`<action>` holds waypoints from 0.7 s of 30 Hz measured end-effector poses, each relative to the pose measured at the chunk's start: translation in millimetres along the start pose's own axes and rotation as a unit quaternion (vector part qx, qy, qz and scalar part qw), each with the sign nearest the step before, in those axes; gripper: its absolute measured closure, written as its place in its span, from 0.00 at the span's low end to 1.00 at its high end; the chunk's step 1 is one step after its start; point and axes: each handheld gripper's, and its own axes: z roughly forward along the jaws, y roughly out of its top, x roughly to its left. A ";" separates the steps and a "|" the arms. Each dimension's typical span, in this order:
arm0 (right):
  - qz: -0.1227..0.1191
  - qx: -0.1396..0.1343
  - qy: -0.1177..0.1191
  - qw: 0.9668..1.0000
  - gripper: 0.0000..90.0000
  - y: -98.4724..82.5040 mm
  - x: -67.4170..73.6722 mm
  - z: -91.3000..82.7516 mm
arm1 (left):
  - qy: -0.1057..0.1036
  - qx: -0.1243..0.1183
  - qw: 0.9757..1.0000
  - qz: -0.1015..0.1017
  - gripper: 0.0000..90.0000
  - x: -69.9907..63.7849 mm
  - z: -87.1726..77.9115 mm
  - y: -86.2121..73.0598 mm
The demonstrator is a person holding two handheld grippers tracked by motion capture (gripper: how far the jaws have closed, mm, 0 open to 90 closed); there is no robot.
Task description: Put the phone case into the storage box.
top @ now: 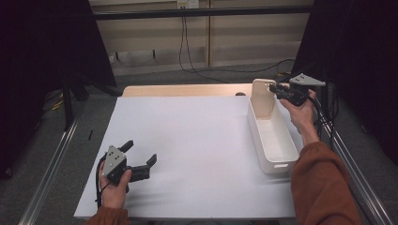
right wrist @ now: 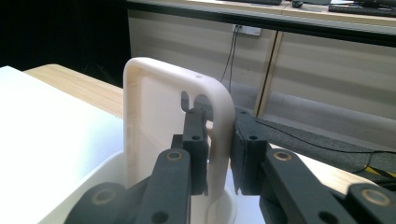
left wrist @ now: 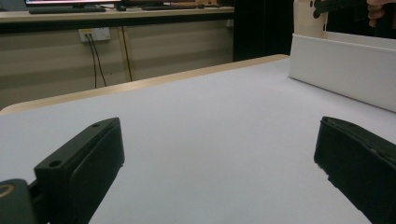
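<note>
The left gripper [top: 141,159] is resting open and empty on the white table [top: 197,140], well apart from the bin [top: 274,140]. At the bin's far end, the right gripper [right wrist: 219,154] is clamping the upright lid [right wrist: 159,112] by its edge. No writing is showing.

a bin [top: 272,136] sits at the counter's [top: 197,140] right side, a lid [top: 263,97] standing upright in its far end; the left tool [top: 139,157] lies near left.
</note>
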 end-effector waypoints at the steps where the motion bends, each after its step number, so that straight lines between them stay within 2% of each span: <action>1: -0.001 -0.001 -0.002 1.000 0.86 0.0 0.0 1.0 | 0.000 0.000 1.000 0.000 0.02 0.0 0.1 0.0; 21: 0.001 -0.001 -0.017 1.000 0.81 0.1 -1.2 11.2 | 0.001 0.000 1.000 -0.001 0.02 0.2 0.6 -0.1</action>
